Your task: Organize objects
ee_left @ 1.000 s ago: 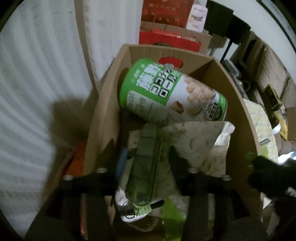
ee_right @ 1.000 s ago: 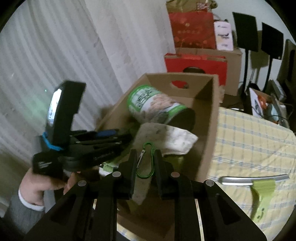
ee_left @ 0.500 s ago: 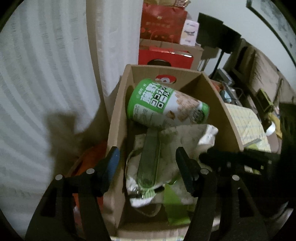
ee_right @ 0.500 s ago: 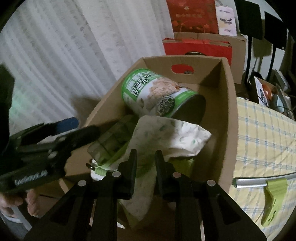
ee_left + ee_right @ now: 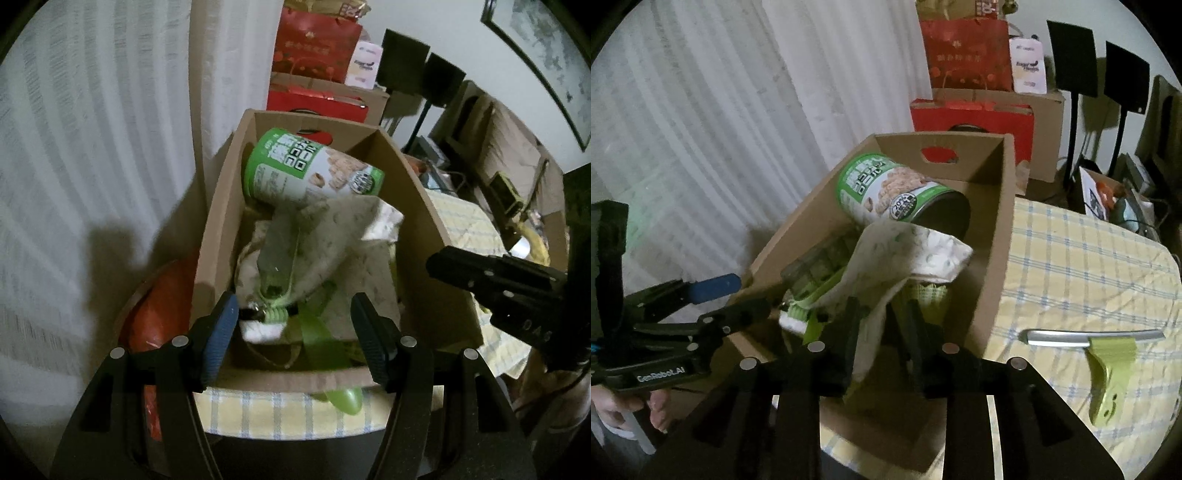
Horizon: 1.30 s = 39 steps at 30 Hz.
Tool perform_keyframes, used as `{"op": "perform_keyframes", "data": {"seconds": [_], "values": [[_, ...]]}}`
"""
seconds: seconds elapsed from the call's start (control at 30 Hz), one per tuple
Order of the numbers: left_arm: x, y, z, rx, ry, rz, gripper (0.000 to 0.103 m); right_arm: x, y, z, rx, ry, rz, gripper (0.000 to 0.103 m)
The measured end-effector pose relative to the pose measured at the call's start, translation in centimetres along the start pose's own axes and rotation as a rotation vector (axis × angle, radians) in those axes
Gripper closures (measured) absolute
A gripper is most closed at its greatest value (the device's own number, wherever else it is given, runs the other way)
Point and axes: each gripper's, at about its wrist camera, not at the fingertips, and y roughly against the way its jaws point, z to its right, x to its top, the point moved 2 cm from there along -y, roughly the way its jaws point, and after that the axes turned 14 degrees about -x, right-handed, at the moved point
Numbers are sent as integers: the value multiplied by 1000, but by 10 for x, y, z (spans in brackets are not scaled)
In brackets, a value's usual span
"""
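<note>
box (image 5: 218,236): at counter (image 5: 1082,266) left edge, holds can (image 5: 310,171) at far end, cloth (image 5: 332,236) draped over clear case (image 5: 280,240) | left gripper (image 5: 291,332): fingers spread, empty, over box near end | right gripper (image 5: 882,332): fingers clenched on cloth | right of box: green-handled tool (image 5: 1104,347) | behind: curtain (image 5: 701,110), red bags (image 5: 967,55)

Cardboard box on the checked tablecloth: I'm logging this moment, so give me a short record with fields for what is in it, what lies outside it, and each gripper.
container: cardboard box, open top, on yellow checked tablecloth
contents: green snack can lying on its side at the far end; patterned cloth; clear green bottle
outside box: green-handled peeler on the tablecloth
left gripper: open, at the near end of the box, holding nothing
right gripper: shut on the patterned cloth
</note>
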Motion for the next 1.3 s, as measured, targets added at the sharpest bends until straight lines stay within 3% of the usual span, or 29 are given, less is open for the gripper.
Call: {"op": "perform_keyframes", "data": {"seconds": [0.3,0.5,0.73,0.87,1.1,1.3], "values": [[-41,10,9,2,-20,-17,43,-16,31,6,-16,19,48,74],[-58,16,12,11,-10,3,38,-30,47,11,-53,33,79,58],[-62,24,20,16,-10,42,28,-45,65,25,-120,16,115,31],[-66,25,25,15,-15,42,28,-53,70,36,-141,-9,121,24],[-85,20,30,-6,-29,20,28,-71,84,64,-165,-59,130,24],[-109,-2,37,12,-126,-35,32,-87,94,81,-192,-71,125,24]]}}
